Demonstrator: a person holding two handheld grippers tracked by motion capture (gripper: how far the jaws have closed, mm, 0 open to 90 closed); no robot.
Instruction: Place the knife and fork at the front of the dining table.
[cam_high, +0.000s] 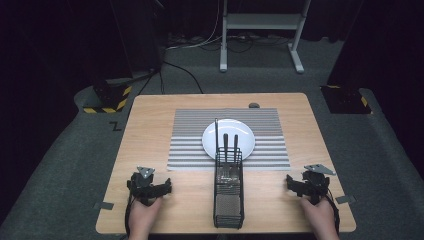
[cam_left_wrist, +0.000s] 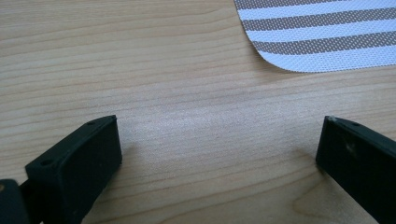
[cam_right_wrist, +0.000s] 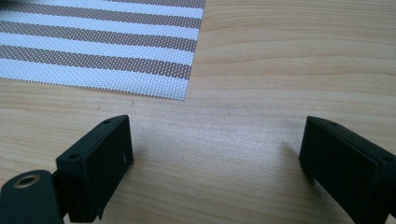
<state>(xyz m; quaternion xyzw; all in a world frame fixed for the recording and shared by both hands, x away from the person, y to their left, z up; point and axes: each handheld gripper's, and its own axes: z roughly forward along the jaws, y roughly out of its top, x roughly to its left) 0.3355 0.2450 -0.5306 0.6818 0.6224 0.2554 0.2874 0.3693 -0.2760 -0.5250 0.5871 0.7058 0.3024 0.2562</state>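
My left gripper (cam_high: 159, 188) sits lower left of the high view, jaws spread wide, holding nothing, bare wooden table (cam_left_wrist: 187, 93) between them. My right gripper (cam_high: 298, 186) sits lower right, also wide open and empty. Between them, bottom centre, I see a black wire caddy (cam_high: 229, 192) with two dark utensil handles (cam_high: 230, 147) sticking up from its far compartment. Just behind it a white plate (cam_high: 228, 137) rests on the striped placemat (cam_high: 190, 145), mid-frame.
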